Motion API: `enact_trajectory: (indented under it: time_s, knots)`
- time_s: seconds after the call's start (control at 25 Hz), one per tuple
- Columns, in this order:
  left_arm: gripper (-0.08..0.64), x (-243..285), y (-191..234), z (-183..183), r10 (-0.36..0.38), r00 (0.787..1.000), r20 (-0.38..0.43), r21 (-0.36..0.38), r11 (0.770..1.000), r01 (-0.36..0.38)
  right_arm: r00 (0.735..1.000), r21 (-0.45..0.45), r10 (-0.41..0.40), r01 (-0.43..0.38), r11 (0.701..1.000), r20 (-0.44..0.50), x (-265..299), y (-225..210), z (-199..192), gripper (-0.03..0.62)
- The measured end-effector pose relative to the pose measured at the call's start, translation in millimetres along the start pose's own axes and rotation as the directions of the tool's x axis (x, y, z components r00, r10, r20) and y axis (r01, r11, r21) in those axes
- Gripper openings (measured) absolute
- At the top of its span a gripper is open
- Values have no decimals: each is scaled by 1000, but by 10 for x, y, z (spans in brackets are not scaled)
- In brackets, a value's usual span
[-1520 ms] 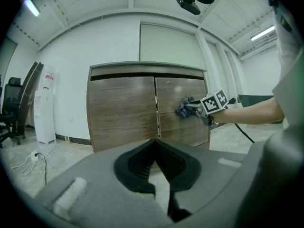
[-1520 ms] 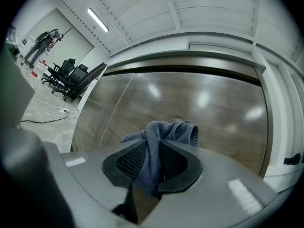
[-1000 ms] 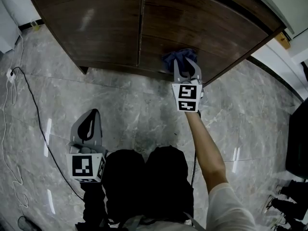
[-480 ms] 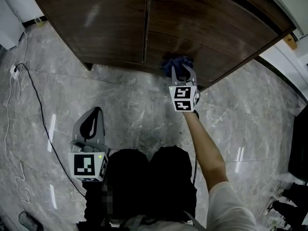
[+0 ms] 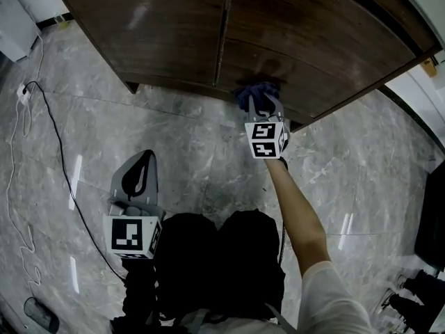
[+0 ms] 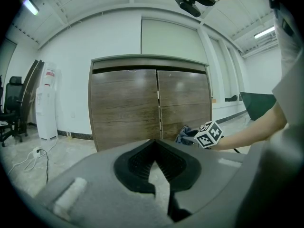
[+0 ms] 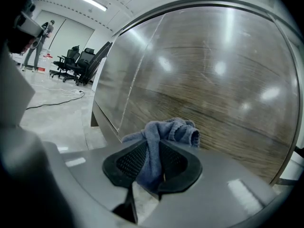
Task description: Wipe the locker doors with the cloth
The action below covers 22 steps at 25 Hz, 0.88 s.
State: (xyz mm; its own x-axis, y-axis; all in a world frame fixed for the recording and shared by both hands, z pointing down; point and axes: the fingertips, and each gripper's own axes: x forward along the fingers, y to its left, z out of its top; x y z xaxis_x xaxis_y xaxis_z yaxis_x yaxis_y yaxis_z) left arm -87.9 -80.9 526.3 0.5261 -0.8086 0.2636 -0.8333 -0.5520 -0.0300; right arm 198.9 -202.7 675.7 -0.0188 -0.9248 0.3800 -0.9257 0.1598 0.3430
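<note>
Cloth [image 7: 164, 129], crumpled, pinched by right gripper [image 7: 154, 147] fingers [image 7: 127, 163] at woodgrain door [image 7: 213, 80]; left gripper [image 6: 154, 144] closed.

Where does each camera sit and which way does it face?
Head view: on the head, steeply down at locker doors, floor, left gripper, right gripper, right forearm, legs.
Left gripper view: on the left gripper, facing both doors from farther back; shut jaws at bottom.
Right gripper view: on the right gripper, close to the right door; jaws clamp the cloth.
Shared: all three show the cloth.
</note>
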Motion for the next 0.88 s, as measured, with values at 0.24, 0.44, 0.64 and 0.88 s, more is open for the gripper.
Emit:
enact_trajectory:
  time_s: [0.24, 0.44, 0.64, 0.88]
  knots:
    - [3, -29, 12, -5, 1, 1000, 2, -6, 1000, -1, 999, -13, 6, -6, 1000, 45, -58, 5, 284, 83]
    - [3, -57, 32, -46, 7, 1000, 13, -5, 1000, -7, 994, -30, 3, 0, 1000, 106, -133, -44, 667, 83]
    - [3, -96, 46, -14, 8, 1000, 19, -12, 1000, -8, 987, -68, -6, 18, 998, 163, -234, -109, 1032, 83]
    - [3, -111, 60, -18, 5, 999, 38, -15, 1000, -4, 968, -99, -17, 43, 994, 252, -380, -202, 1546, 83]
